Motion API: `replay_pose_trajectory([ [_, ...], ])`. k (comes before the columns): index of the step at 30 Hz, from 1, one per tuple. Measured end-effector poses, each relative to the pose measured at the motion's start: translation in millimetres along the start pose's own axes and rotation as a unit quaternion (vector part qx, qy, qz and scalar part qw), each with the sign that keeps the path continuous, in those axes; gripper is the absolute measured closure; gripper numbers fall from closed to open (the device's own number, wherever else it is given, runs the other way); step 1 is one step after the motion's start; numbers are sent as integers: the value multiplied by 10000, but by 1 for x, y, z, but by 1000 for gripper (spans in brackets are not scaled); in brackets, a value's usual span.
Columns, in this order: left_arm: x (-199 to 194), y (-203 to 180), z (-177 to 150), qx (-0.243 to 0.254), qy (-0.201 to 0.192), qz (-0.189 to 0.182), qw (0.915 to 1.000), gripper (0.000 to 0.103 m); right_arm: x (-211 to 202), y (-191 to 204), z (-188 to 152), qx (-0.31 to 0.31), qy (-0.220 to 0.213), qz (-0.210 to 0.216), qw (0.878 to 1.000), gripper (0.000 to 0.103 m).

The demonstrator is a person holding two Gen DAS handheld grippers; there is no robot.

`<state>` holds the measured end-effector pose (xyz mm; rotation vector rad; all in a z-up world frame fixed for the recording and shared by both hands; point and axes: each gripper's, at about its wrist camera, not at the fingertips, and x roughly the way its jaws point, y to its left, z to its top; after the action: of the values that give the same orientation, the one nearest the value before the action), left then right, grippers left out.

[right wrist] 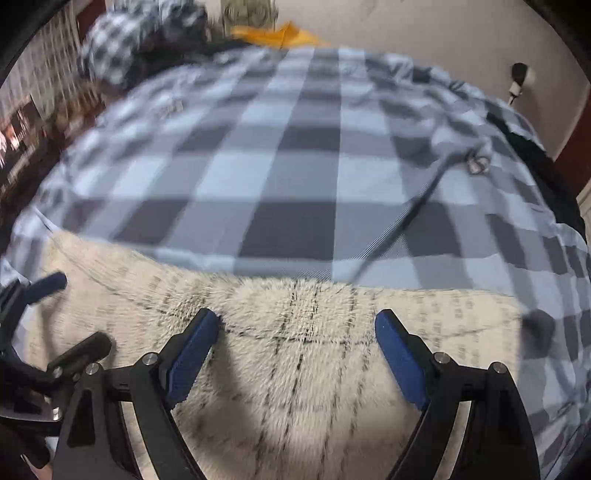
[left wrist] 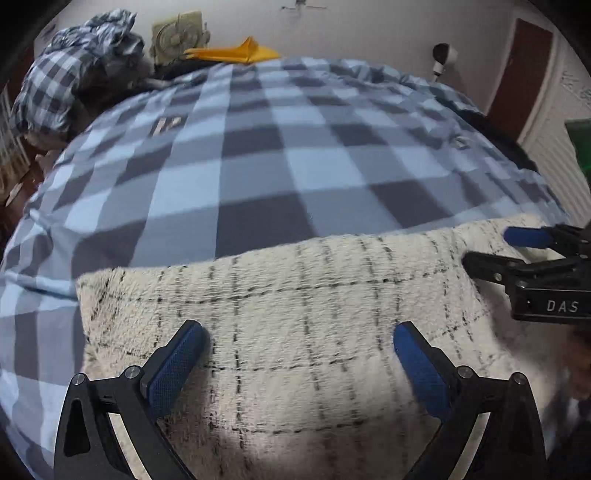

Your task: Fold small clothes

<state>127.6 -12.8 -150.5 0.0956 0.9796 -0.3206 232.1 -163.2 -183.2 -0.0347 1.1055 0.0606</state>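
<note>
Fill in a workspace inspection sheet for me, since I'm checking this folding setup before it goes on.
Surface: bed under a blue and grey checked cover, lightly wrinkled.
Job's things: fluffy cream cloth with thin dark grid lines, lying flat at the near edge.
Clutter: crumpled checked bedding heap, yellow fabric piece, both at the far side.
Grippers: left gripper open above the cloth, holding nothing; right gripper likewise open and empty.
Cables: thin dark cord trailing across the cover.
Surroundings: pale wall, beige fan-like box, reddish-brown door, small black and white device by the wall.
</note>
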Motion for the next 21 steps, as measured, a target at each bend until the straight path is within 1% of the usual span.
replay_pose_trajectory([
  [1, -1, 5, -2, -53, -74, 11, 10000, 0, 8, -5, -1, -14, 142, -78, 9999, 18],
  [2, 0, 10, -3, -78, -33, 199, 9998, 0, 12, -15, -3, 43, 243, -180, 9995, 15],
  [3, -2, 20, -6, -96, 35, 312, 9995, 0, 11, -30, -5, 258, 283, -140, 9992, 12],
  [4, -4, 28, -6, -169, 96, 372, 9991, 0, 10, -47, -5, 610, 344, -51, 9975, 8],
  [5, -7, 42, -7, -348, 181, 444, 9982, 0, 10, -63, -4, 1028, 420, 19, 9938, 8],
  [6, -11, 59, -11, -579, 260, 636, 9960, 0, 8, -79, -4, 1398, 439, -49, 9892, 8],
  [7, -13, 81, -14, -833, 338, 882, 9920, 0, 5, -90, -5, 1555, 430, -462, 9858, 8],
  [8, -18, 101, -22, -1117, 353, 800, 9899, 0, 5, -102, -6, 1613, 479, -1247, 9778, 8],
  [9, -18, 120, -26, -1431, 379, 594, 9872, 0, 6, -117, -10, 1708, 634, -1954, 9637, 8],
  [10, -19, 138, -31, -1764, 457, 456, 9822, 0, 7, -136, -14, 1957, 750, -2136, 9542, 8],
  [11, -23, 157, -35, -2095, 556, 741, 9734, 0, 5, -151, -18, 2268, 751, -1936, 9515, 8],
  [12, -30, 165, -37, -2202, 530, 909, 9698, 0, -1, -168, -23, 2671, 766, -1812, 9434, 8],
  [13, -38, 172, -36, -2273, 498, 1316, 9636, 0, -8, -179, -26, 2892, 750, -1916, 9349, 8],
  [14, -49, 177, -35, -2271, 491, 1962, 9526, 0, -20, -186, -29, 3016, 639, -2026, 9295, 8],
  [15, -60, 179, -32, -2202, 451, 2613, 9387, 0, -31, -189, -30, 3054, 531, -2109, 9271, 8],
  [16, -75, 178, -29, -2103, 263, 2989, 9305, 0, -43, -190, -33, 3053, 393, -2192, 9259, 8],
  [17, -83, 176, -27, -2065, 119, 2979, 9319, 0, -54, -190, -35, 3001, 234, -2297, 9255, 8],
  [18, -97, 169, -25, -2025, -91, 2717, 9408, 0, -62, -190, -38, 2922, 153, -2475, 9237, 8],
  [19, -104, 163, -24, -1995, -166, 2497, 9474, 0, -68, -192, -42, 2906, 141, -2594, 9209, 8],
  [20, -110, 151, -23, -1913, -224, 2168, 9570, 0, -70, -193, -44, 2956, 126, -2575, 9199, 8],
  [21, -116, 140, -25, -1798, -237, 1911, 9647, 0, -76, -195, -48, 3065, 94, -2436, 9201, 8],
])
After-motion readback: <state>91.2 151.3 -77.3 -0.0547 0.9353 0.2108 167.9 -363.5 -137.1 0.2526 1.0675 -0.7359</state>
